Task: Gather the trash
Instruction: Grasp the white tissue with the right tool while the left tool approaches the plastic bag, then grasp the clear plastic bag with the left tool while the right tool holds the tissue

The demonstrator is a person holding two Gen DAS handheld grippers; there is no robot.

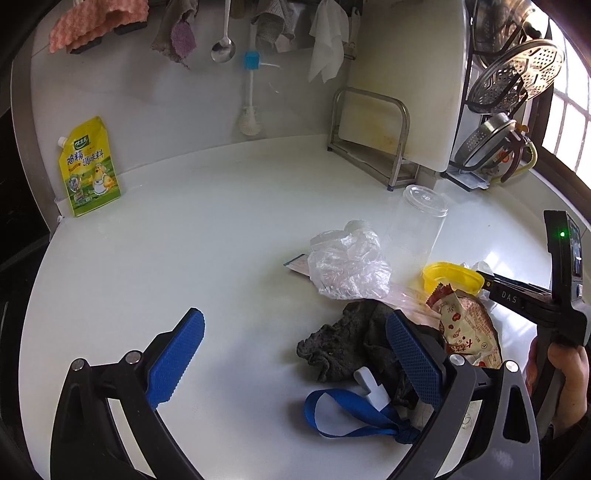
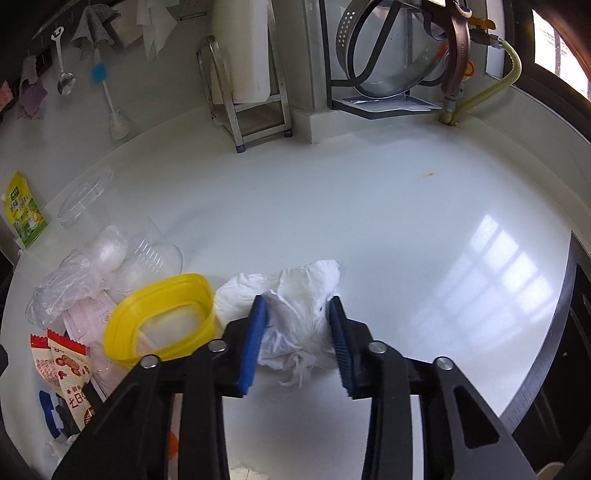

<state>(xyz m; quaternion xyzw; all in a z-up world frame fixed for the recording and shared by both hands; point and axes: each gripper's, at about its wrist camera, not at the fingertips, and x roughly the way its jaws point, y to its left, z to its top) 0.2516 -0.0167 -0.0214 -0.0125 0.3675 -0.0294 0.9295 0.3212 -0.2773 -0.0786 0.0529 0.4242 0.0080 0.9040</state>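
Right gripper point(image 2: 297, 341) clamped on one white tissue wad point(image 2: 299, 306); left gripper point(image 1: 291, 356) apart; one yellow lid point(image 2: 159, 317)

Littered white countertop point(image 2: 369, 206): wrappers, bags.

1. At your 10 o'clock in the left wrist view, a yellow seasoning pouch point(image 1: 89, 168) stands upright against the wall.
2. At 12 o'clock, a metal spoon point(image 1: 223, 48) and a blue-headed brush point(image 1: 251, 96) hang on the wall, just beside each other.
3. At 11 o'clock, a pink cloth point(image 1: 96, 20) hangs near the top edge.
4. At 1 o'clock, a steel rack point(image 1: 373, 136) stands on the white counter point(image 1: 207, 206), holding a white cutting board point(image 1: 410, 74).
5. At 2 o'clock, you have a perforated steamer plate point(image 1: 517, 75) on a dark wire rack.
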